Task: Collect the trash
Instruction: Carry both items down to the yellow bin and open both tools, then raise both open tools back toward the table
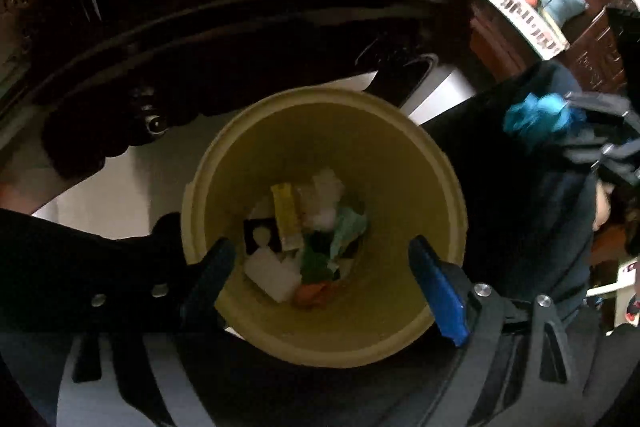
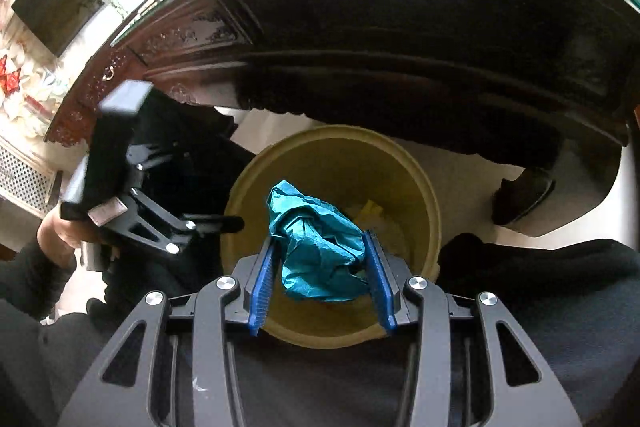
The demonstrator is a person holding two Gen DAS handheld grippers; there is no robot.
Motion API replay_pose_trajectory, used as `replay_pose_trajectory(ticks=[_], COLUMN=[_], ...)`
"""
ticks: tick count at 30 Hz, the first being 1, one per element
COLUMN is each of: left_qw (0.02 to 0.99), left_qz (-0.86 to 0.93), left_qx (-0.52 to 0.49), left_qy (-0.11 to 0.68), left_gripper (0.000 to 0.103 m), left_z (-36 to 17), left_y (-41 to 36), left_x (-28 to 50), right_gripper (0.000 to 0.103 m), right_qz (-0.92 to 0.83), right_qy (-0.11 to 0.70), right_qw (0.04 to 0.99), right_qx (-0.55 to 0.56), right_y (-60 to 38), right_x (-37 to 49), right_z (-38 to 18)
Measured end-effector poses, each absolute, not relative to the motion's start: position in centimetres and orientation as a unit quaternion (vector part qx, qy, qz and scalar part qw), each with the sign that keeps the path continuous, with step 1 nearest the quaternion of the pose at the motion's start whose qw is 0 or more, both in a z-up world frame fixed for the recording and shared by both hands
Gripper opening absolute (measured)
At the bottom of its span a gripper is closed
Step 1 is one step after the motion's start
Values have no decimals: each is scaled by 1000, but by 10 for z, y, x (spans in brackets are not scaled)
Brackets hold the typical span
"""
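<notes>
— Both grippers hung over the bin, didn't they? What was the left gripper (image 1: 320, 259) doing?

— It pointed steeply down into the yellow bin (image 1: 432, 187) with its jaws spread wide and nothing between them. From its own camera, one blue pad (image 1: 438, 291) sat over the near right part of the rim and the dark finger (image 1: 212, 267) over the near left.

— And the right gripper (image 2: 320, 259)?

— Its jaws stood partway in, clamped on a crumpled teal paper (image 2: 320, 251). The wad bulged up above the blue pads (image 2: 262, 283) and was held over the mouth of the bin (image 2: 420, 195), not yet inside it.

— What lay in the bin?

— A heap of scraps at the bottom: a yellow wrapper (image 1: 286, 215), a white block (image 1: 272, 273), a pale green crumpled piece (image 1: 348, 231), something dark green (image 1: 316, 261), an orange bit (image 1: 314, 295) and some white tissue (image 1: 324, 199).

— Where did the bin stand?

— On a pale floor (image 2: 460, 163), just in front of a dark carved table (image 2: 360, 27) with a glass top, partly under its edge.

— Could you see the person?

— Only a hand (image 2: 54, 235) in a dark sleeve gripping the left tool, seen at the left of the right camera's view. From the left camera the right tool and its teal wad (image 1: 536, 117) appeared blurred at the right.
</notes>
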State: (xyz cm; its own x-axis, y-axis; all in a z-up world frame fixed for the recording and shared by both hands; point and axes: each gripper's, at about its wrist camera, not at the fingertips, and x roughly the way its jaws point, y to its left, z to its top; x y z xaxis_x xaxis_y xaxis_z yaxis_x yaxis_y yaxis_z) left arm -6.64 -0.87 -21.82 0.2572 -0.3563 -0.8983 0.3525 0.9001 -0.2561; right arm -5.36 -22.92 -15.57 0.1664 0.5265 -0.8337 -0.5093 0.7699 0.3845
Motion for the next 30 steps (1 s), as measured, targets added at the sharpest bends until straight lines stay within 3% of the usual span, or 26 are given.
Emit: replay_pose_trajectory(ticks=[7, 8, 9, 10, 16, 20, 30], left_qw=[793, 793, 792, 793, 790, 788, 800], left_qz=[-231, -236, -240, -244, -238, -235, -213], left_qx=[-19, -26, -31, -35, -21, -14, -12], left_qy=[563, 561, 560, 557, 564, 568, 560], left_gripper=[96, 97, 98, 98, 98, 98, 98], left_z=[-220, -219, -218, -218, -220, -222, -217], left_y=[-7, -7, -4, -3, -9, -11, -10], left_x=[-65, -65, -66, -66, -66, -65, -63], right_gripper=[46, 56, 72, 77, 76, 81, 85], right_qz=[336, 335, 336, 338, 340, 337, 312], right_qy=[565, 570, 572, 572, 595, 603, 553], right_qw=[753, 750, 748, 747, 728, 723, 771], right_qx=[1, 0, 0, 4, -5, -7, -51], right_y=[-209, -206, -204, -203, -192, -192, -189], right_x=[-48, -47, -47, -47, -48, -49, -55], right_z=[-180, -184, -188, -190, -211, -216, -195])
